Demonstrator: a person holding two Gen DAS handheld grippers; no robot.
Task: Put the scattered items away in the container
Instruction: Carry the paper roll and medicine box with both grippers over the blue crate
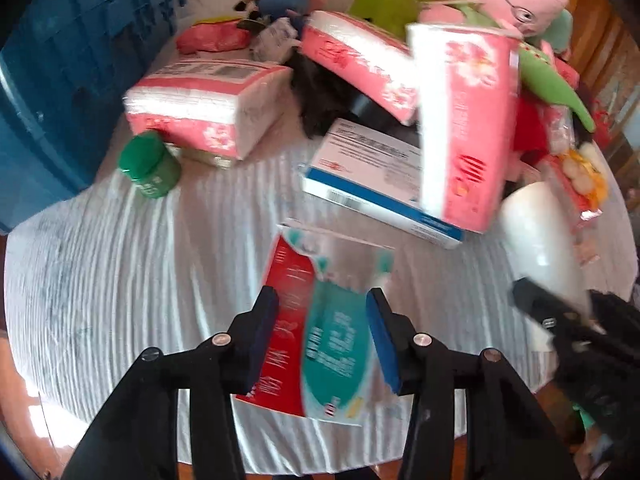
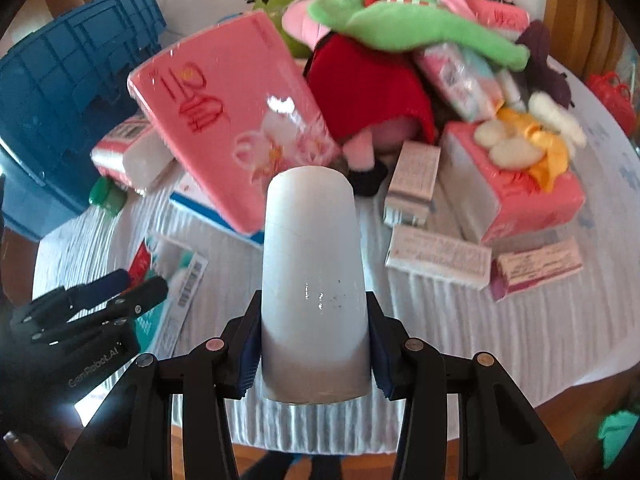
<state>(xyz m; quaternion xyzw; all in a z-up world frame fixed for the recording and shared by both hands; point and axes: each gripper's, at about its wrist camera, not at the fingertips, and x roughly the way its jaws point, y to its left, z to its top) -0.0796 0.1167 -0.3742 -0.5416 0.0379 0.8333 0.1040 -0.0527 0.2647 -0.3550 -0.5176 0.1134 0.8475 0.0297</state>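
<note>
Ribbed white cloth [image 1: 100,264] covers the desk; right hand-held gripper [image 2: 314,344] pinches a smooth white bottle [image 2: 312,264], left hand-held gripper [image 1: 322,332] stands spread around a flat glossy packet [image 1: 320,320].

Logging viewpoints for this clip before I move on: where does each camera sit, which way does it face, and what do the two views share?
Left wrist: on the left gripper, looking steeply down past its fingers, which straddle a red-and-teal packet on the white tablecloth; the right gripper shows at its edge.
Right wrist: on the right gripper, looking down along the white bottle it clamps; the left gripper shows lower left.
Shared: the packet, bottle, blue crate, tilted pink tissue pack.
</note>
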